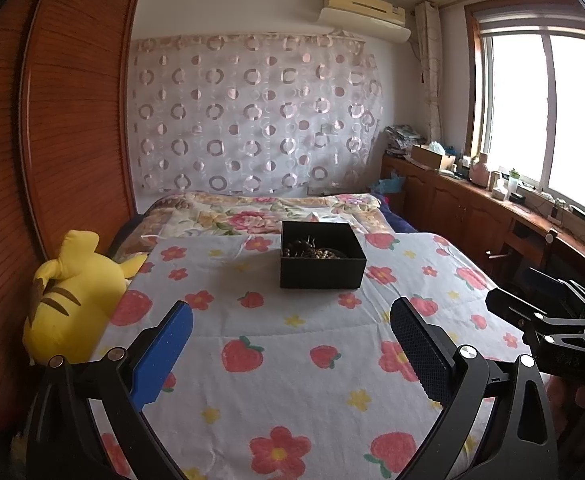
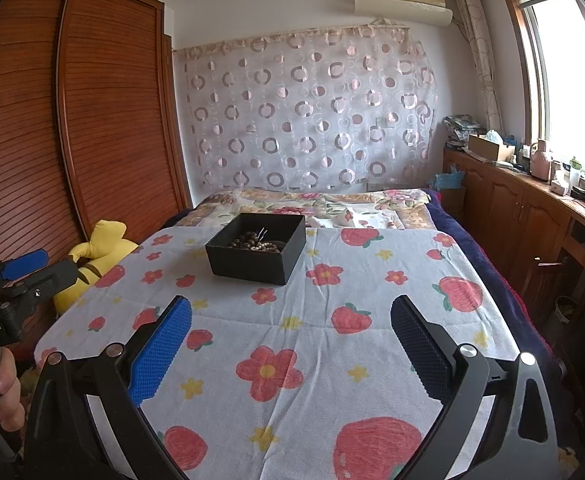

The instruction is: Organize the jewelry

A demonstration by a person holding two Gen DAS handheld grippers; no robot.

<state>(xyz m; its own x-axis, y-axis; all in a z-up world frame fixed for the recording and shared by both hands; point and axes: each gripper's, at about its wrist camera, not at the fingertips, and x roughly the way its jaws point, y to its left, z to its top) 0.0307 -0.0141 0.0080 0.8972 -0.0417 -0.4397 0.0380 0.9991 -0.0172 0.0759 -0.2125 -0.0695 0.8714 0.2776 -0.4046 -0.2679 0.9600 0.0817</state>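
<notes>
A black open box (image 1: 321, 270) stands on the strawberry-print cloth (image 1: 272, 332), toward its far edge. Brown and pale bead bracelets (image 1: 312, 251) lie inside it. The box also shows in the right wrist view (image 2: 256, 256), with the beads (image 2: 254, 242) in it. My left gripper (image 1: 292, 320) is open and empty, held well short of the box. My right gripper (image 2: 290, 316) is open and empty, also short of the box and to its right. Each gripper shows at the edge of the other's view: the right one (image 1: 552, 316), the left one (image 2: 24, 268).
A yellow plush toy (image 1: 72, 292) lies at the cloth's left edge beside the wooden wardrobe (image 1: 72, 120). A floral quilt (image 1: 260, 212) lies behind the box. A wooden cabinet with clutter (image 1: 472, 200) runs along the right under the window.
</notes>
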